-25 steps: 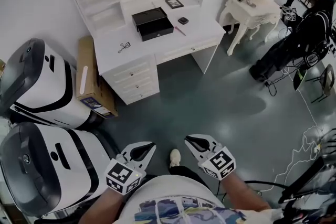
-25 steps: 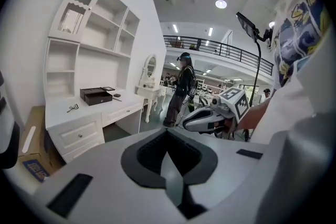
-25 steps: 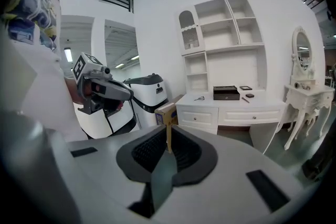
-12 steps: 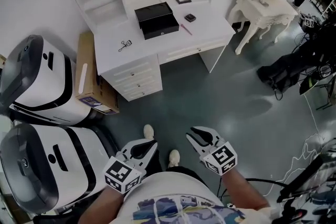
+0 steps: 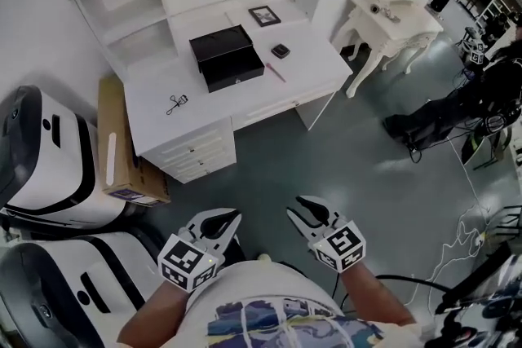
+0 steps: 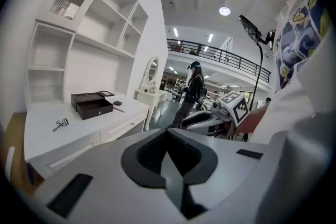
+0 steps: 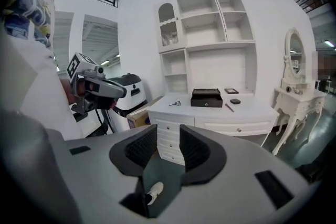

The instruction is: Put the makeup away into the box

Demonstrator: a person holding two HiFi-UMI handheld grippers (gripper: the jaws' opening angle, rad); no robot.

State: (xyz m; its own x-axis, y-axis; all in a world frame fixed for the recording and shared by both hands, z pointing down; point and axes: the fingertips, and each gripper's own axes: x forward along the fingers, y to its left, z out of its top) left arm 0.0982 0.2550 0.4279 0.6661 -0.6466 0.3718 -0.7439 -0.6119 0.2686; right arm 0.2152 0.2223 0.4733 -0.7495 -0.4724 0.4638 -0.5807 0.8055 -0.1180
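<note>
Since the frame 1 s back, the white desk (image 5: 314,61) has shifted left in the head view, and the shoe seen between the grippers is nearly out of sight. Both grippers hang well short of the desk, over the grey floor (image 5: 342,167). Right gripper (image 5: 295,208) jaws have just been opening: now partly apart, nothing between them. Left gripper (image 5: 232,219) pads pressed together, empty. Black box (image 5: 227,57) is on the desk as before, with the eyelash curler (image 5: 175,103) left of it and the pink pencil (image 5: 275,72) and dark compact (image 5: 280,50) right of it. Carton (image 5: 126,126) label too small to read.
</note>
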